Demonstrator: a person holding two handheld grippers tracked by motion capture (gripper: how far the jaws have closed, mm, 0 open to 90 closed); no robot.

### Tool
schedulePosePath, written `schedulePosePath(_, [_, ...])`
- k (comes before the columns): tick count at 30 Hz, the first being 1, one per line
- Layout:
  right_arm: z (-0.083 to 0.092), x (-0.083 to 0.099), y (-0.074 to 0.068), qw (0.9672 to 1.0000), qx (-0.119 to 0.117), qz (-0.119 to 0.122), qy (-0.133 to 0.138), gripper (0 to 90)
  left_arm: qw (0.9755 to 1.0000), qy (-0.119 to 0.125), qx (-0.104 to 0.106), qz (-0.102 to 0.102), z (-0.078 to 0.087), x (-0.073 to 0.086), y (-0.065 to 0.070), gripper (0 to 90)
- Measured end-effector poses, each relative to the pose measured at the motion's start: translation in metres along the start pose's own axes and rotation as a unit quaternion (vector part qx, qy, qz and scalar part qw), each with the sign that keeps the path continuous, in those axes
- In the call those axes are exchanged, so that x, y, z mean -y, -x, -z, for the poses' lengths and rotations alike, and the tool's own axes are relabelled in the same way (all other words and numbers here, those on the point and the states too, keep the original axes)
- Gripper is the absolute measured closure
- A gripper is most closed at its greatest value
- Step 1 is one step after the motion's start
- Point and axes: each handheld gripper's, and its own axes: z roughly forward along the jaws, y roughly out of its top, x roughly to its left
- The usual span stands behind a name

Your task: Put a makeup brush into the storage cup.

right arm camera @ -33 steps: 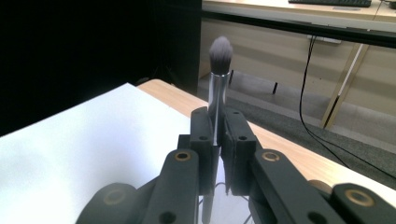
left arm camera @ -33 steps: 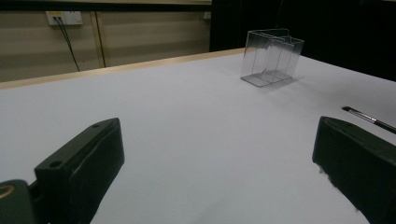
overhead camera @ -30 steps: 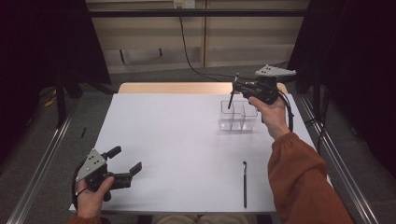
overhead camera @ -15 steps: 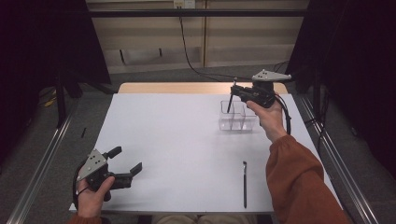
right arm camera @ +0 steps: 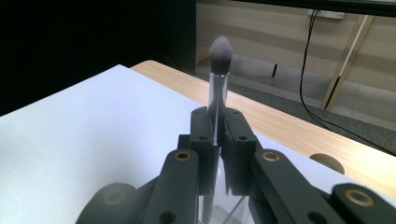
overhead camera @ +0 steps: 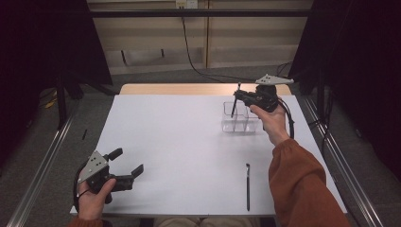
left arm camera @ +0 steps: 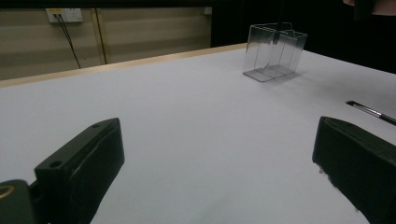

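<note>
Right now your right gripper (overhead camera: 239, 97) is clamped on a makeup brush (overhead camera: 235, 101), its jaws pressed together on the silver ferrule. In the right gripper view the brush (right arm camera: 218, 88) stands nearly upright between the jaws, grey bristle tip up, with the handle running down below them. From above, you hold the right gripper over the far right part of the white table (overhead camera: 189, 142), and the brush's lower end reaches down into a clear plastic organizer (overhead camera: 241, 120). I cannot tell which of its compartments the brush enters. The organizer stands upright near the far right corner of the table, and in the left gripper view it (left arm camera: 273, 51) shows clear walls with a dark brush end inside.

Your left gripper (overhead camera: 126, 165) rests at the near left corner of the table, held in your left hand (overhead camera: 94, 198), its jaws spread wide apart with bare table between them. In the left gripper view the two black jaws stand far apart at the bottom.

A second brush (overhead camera: 247, 187), thin and dark, lies flat near the near edge of the table, just beside your right sleeve (overhead camera: 302, 184), well apart from the organizer.
</note>
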Motion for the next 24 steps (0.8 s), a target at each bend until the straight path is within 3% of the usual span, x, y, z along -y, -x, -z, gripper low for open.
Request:
schedulePosePath(18, [-0.004, 0.014, 0.005, 0.9997, -0.003, -0.024, -0.001, 84.2, 1.0, 0.003, -0.005, 0.001, 0.001, 0.0, -0.001, 2.4])
schedulePosePath(24, [-0.006, 0.015, 0.003, 0.9997, -0.004, -0.021, -0.006, 84.1, 1.0, 0.002, -0.005, 0.001, 0.001, 0.0, -0.001, 2.4])
